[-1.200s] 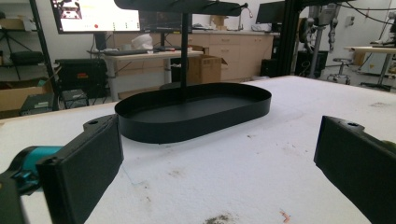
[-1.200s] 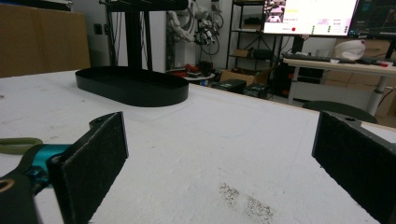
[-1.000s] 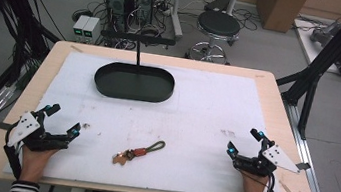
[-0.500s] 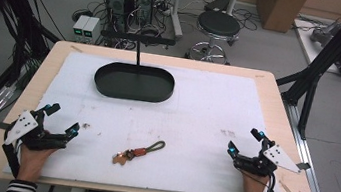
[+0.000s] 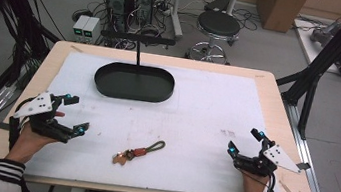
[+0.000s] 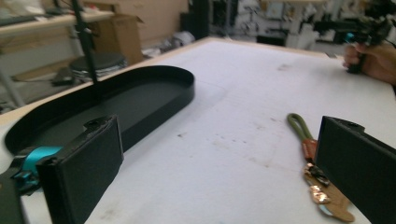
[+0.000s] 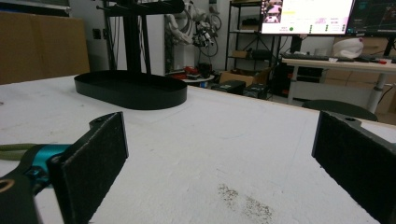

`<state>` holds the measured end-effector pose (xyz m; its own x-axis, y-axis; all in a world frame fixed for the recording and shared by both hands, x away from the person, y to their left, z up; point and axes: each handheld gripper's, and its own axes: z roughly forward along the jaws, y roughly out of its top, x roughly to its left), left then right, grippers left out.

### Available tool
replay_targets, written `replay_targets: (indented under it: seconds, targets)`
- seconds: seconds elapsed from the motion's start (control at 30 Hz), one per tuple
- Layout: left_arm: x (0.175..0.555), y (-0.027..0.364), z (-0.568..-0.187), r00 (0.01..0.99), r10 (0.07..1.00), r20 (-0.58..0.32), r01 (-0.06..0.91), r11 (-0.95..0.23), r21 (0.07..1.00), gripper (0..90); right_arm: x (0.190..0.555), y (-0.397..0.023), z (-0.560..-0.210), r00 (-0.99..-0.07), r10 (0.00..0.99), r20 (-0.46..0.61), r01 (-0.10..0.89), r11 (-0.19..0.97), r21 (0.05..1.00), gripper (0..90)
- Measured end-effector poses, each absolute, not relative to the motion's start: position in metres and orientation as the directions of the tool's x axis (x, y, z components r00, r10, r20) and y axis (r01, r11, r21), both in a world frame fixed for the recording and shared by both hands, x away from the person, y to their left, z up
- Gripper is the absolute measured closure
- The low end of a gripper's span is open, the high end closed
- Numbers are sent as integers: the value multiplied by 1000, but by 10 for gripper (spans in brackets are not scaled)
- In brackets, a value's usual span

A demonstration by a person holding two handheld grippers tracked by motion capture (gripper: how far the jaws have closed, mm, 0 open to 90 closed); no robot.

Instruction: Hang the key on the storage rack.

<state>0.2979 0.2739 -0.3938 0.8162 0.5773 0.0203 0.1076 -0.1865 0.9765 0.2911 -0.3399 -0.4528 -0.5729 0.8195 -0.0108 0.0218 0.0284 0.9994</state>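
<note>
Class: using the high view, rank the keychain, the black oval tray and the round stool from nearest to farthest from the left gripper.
1. Keychain, right of the left gripper.
2. Black oval tray, farther up the table.
3. Round stool, on the floor beyond the table.

The keychain [image 5: 138, 152] has an olive-green loop, a red-brown tab and coppery metal. The tray [image 5: 134, 82] is black on a white mat [image 5: 206, 116]; both sleeves [image 5: 7, 170] are black-and-white striped.

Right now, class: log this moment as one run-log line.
left hand-held gripper: open | right hand-held gripper: open | keychain: untouched, between them | tray: empty
</note>
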Motion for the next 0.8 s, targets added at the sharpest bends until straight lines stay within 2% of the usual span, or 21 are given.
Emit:
replay_targets:
  seconds: [0.3,0.47,0.8]
  targets:
    - [308,230,-370,879,472,62,123,-350,928,18,291,-340,-453,-573,820,-13,20,29,999,25]
    - [314,203,-359,902,425,75,149,-469,871,18,291,-340,-453,-570,821,-13,19,29,999,25]
    - [317,161,-349,932,332,145,111,-642,759,18,291,-340,-453,-571,821,-8,24,26,999,25]
